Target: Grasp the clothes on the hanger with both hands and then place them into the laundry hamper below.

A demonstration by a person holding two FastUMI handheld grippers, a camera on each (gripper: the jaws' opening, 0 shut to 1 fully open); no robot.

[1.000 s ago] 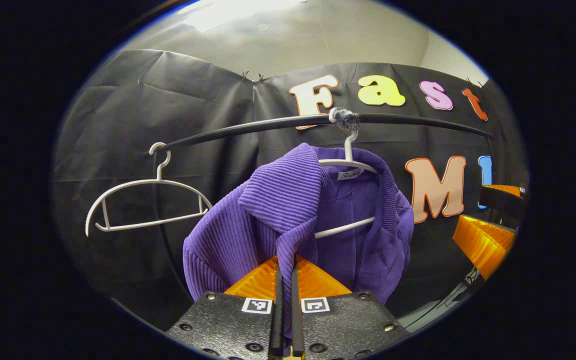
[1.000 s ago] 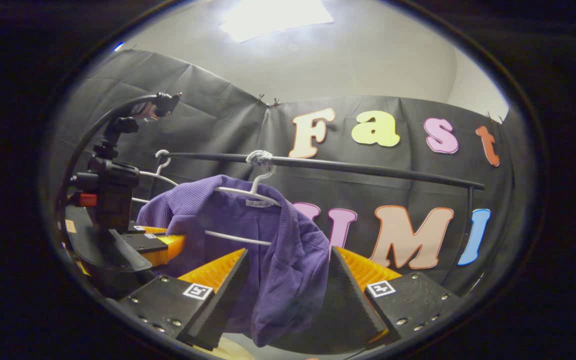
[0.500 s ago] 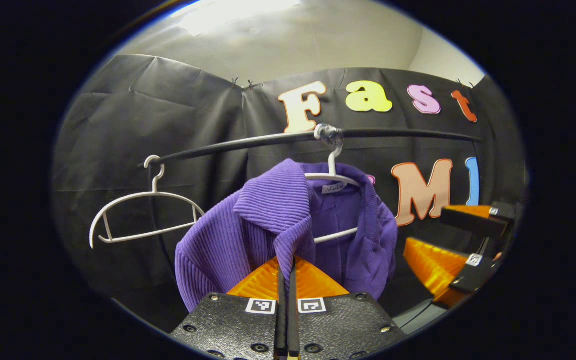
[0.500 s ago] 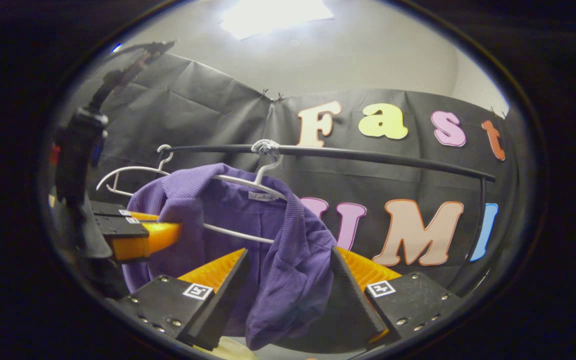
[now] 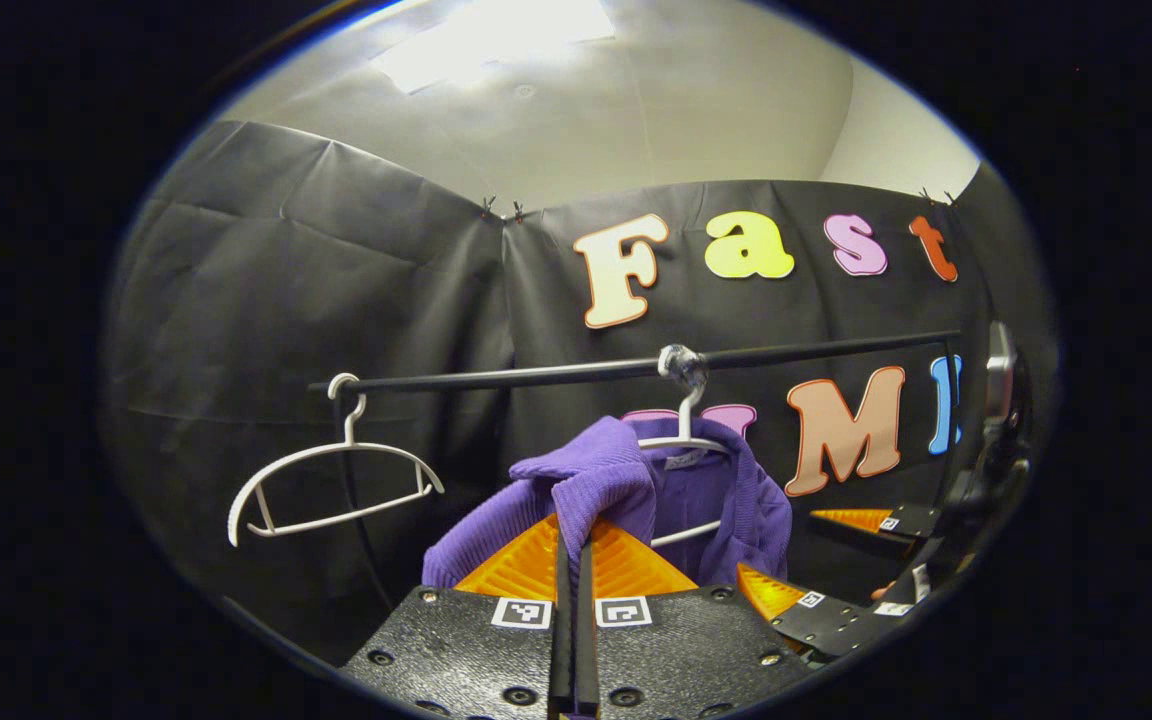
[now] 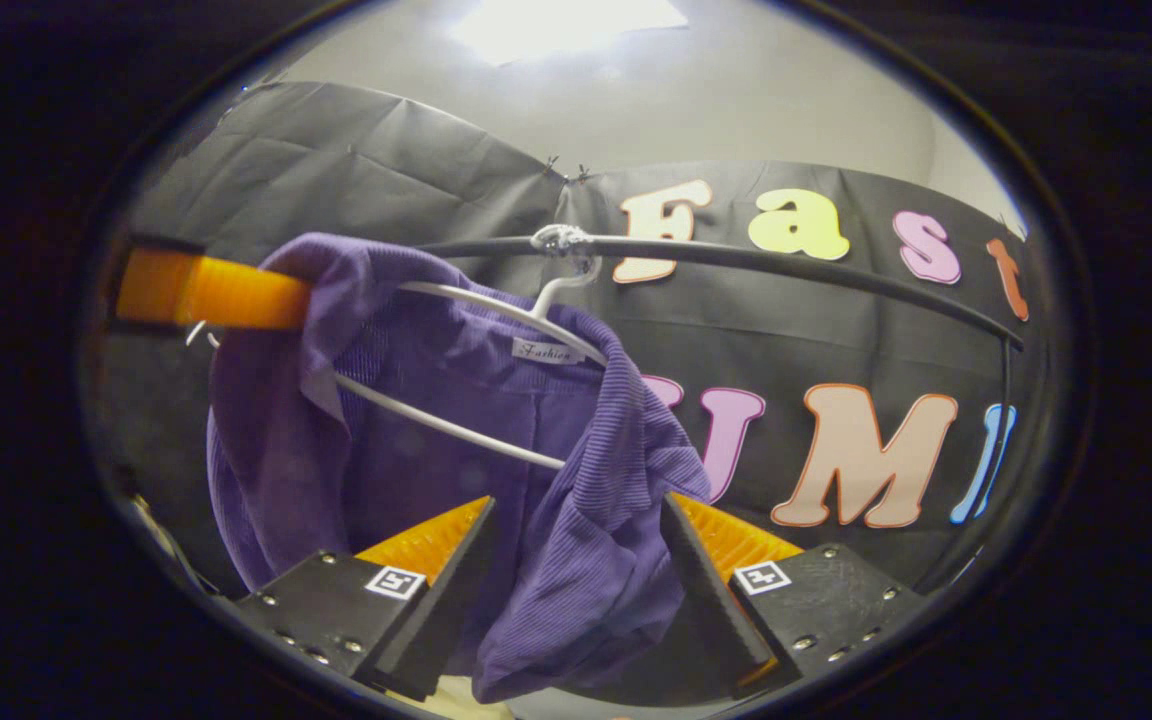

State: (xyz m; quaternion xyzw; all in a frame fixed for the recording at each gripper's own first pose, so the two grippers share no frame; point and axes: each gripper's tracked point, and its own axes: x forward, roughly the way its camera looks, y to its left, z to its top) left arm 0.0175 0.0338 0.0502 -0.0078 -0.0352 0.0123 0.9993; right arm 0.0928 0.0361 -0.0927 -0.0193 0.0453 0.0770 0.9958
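Observation:
A purple ribbed garment [image 5: 626, 480] hangs on a white hanger [image 5: 684, 442] from the black rail [image 5: 536, 374]. My left gripper [image 5: 572, 532] is shut on the garment's collar fold, which runs down between the fingers. In the right gripper view the left gripper's fingers [image 6: 216, 292] hold that shoulder of the garment [image 6: 436, 400] up near rail height, off the end of the hanger [image 6: 476, 308]. My right gripper [image 6: 578, 500] is open, its fingers wide apart on either side of the garment's hanging front edge. In the left gripper view the right gripper [image 5: 811, 555] sits low beside the garment.
An empty white hanger [image 5: 336, 480] hangs at the left end of the rail, where the rail bends down into a post [image 5: 351, 500]. The rail [image 6: 786, 268] runs right to another post [image 6: 1004, 400]. The booth's black cloth wall stands close behind.
My left gripper has risen and drawn back, carrying the garment's collar and shoulder up off the hanger's end. The right gripper has stayed open around the front edge.

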